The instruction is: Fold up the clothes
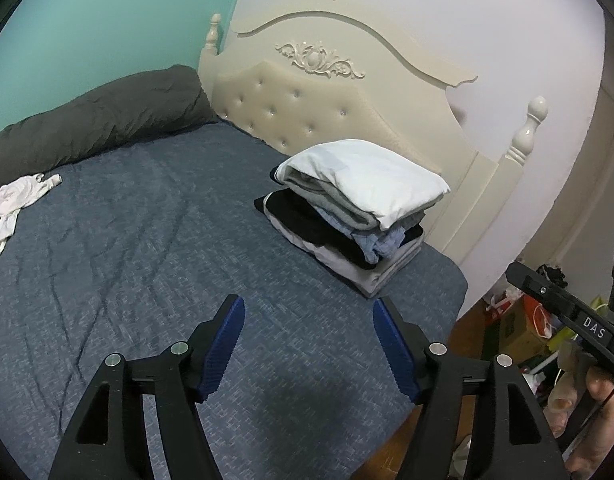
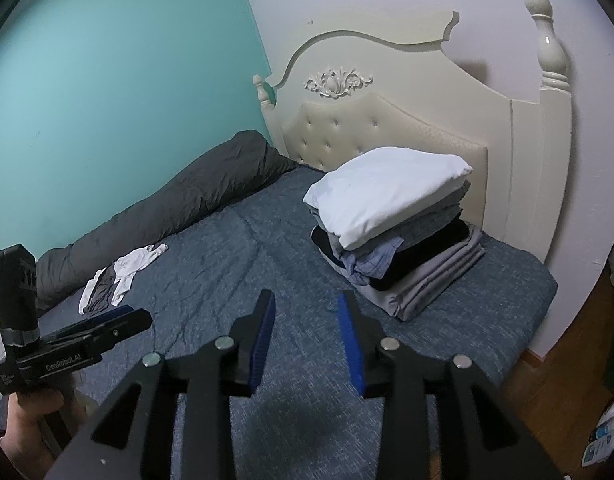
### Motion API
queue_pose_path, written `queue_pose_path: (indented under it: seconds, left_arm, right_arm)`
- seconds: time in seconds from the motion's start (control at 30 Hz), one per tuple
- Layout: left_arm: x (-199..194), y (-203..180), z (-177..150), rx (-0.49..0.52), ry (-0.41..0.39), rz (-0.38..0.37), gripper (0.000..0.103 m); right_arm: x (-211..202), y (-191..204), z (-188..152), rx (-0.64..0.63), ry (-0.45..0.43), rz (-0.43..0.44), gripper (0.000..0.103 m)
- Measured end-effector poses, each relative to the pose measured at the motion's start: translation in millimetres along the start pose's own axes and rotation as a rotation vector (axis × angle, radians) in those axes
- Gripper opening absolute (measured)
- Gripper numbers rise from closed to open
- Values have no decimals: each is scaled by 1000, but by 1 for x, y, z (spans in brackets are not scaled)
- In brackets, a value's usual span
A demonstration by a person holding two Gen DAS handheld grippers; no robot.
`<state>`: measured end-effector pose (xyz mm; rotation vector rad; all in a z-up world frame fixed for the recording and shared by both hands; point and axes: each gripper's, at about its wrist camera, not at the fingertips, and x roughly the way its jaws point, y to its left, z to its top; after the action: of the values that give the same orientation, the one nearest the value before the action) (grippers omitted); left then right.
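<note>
A stack of folded clothes (image 1: 355, 208) (image 2: 395, 232), white piece on top, sits on the blue bed sheet (image 1: 147, 260) (image 2: 235, 256) near the headboard. A crumpled white garment (image 1: 19, 200) (image 2: 127, 268) lies unfolded far to the left, with a grey piece beside it. My left gripper (image 1: 309, 304) (image 2: 141, 316) hovers open over the sheet, short of the stack, holding nothing. My right gripper (image 2: 306, 300) (image 1: 519, 276) is also open and empty, its jaws set narrower, just in front of the stack. A hand (image 2: 31, 420) holds the left gripper.
A rolled dark grey duvet (image 1: 99, 120) (image 2: 187, 200) lies along the teal wall. The cream headboard (image 1: 307, 92) (image 2: 387, 128) stands behind the stack. Bags and clutter (image 1: 523, 320) sit on the wooden floor (image 2: 567, 344) past the bed's right edge.
</note>
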<state>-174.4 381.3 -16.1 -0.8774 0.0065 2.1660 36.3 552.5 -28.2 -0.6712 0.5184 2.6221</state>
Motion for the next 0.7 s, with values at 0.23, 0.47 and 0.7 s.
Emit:
queue_pose_path:
  seconds: [0.23, 0.47, 0.7]
  left_arm:
    - [-9, -6, -2, 3, -8, 11, 73]
    - [-19, -9, -7, 3, -25, 27, 86]
    - [-26, -11, -9, 9, -29, 35, 86]
  right_arm:
    - [-14, 1, -4, -11, -7, -33, 51]
    - [-26, 2, -10, -14, -8, -53, 51]
    - [-36, 4, -15, -12, -5, -69, 54]
